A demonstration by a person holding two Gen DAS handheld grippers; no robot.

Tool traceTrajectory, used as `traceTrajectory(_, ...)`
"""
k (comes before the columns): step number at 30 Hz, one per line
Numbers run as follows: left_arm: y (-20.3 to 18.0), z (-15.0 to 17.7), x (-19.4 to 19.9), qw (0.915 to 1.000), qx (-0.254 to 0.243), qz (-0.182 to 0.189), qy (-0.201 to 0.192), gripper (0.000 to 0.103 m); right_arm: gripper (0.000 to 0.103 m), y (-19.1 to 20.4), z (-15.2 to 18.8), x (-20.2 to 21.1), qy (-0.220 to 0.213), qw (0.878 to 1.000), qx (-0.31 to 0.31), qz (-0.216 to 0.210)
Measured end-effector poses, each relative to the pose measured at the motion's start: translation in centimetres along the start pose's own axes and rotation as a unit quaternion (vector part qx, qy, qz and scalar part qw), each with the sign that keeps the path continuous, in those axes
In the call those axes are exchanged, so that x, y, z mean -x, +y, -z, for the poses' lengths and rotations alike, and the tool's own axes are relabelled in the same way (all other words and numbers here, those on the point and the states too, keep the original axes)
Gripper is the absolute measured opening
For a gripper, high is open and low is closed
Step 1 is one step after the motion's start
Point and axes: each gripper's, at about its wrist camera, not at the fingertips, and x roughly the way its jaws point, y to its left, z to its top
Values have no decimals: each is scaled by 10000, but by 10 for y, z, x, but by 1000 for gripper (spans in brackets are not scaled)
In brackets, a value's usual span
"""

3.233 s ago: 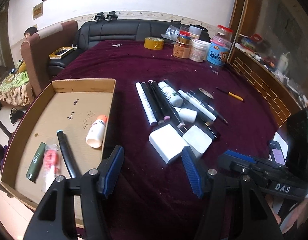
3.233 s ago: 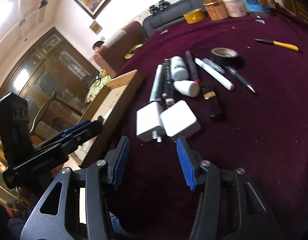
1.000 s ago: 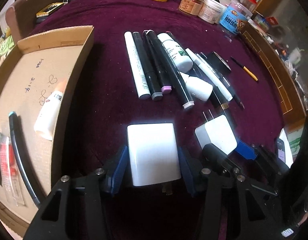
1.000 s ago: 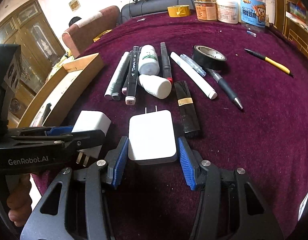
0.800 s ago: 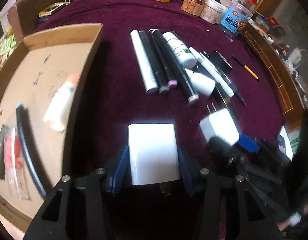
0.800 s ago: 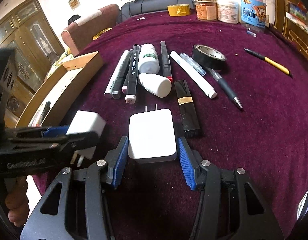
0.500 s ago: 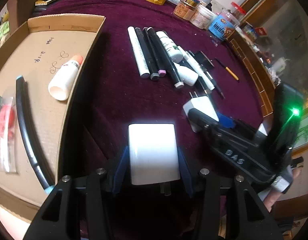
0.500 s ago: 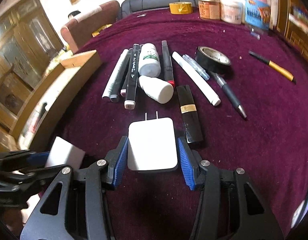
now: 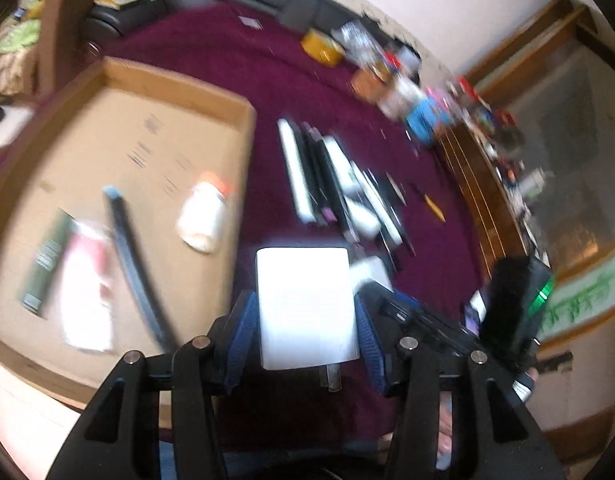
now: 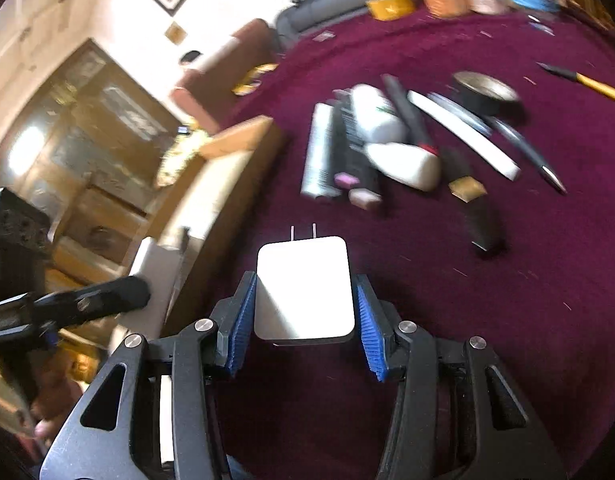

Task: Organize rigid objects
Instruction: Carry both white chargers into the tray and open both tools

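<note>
Maroon cloth covers the worktop [image 10: 507, 280], bare on the near side, with a wooden rail [image 9: 483, 200] along its far right edge. Left of centre lies an open cardboard tray [image 9: 243, 152], its raised wall just beside the left hand-held gripper [image 9: 307, 320], which is clamped on a white wall charger [image 9: 305, 304], prongs toward the camera. The right hand-held gripper [image 10: 303, 308] grips a second white charger [image 10: 303, 288], prongs pointing away, above the cloth. A blurred row of markers and bottles [image 10: 371, 148] lies well beyond, near a black tape roll [image 10: 485, 94].
</note>
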Motion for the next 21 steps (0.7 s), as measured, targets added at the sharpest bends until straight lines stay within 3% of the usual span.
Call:
traceTrajectory(4, 35, -26, 19, 9966, 234, -584, -529, 49, 48, 44, -21, -16, -3, 9989, 407, -241)
traceTrajectory(8, 70, -48, 27, 9909, 423, -985, -815, 49, 48, 81, -34, -46, 137, 9967, 753, -285)
traceTrajectory(15, 124, -76, 2, 9884, 617, -1283, -527, 49, 48, 126, -51, -107, 422, 9920, 1188, -70)
traceTrajectory(21, 130, -79, -23, 9868, 405, -1561, -156, 49, 48, 135, -61, -144, 602, 9875, 1421, 316)
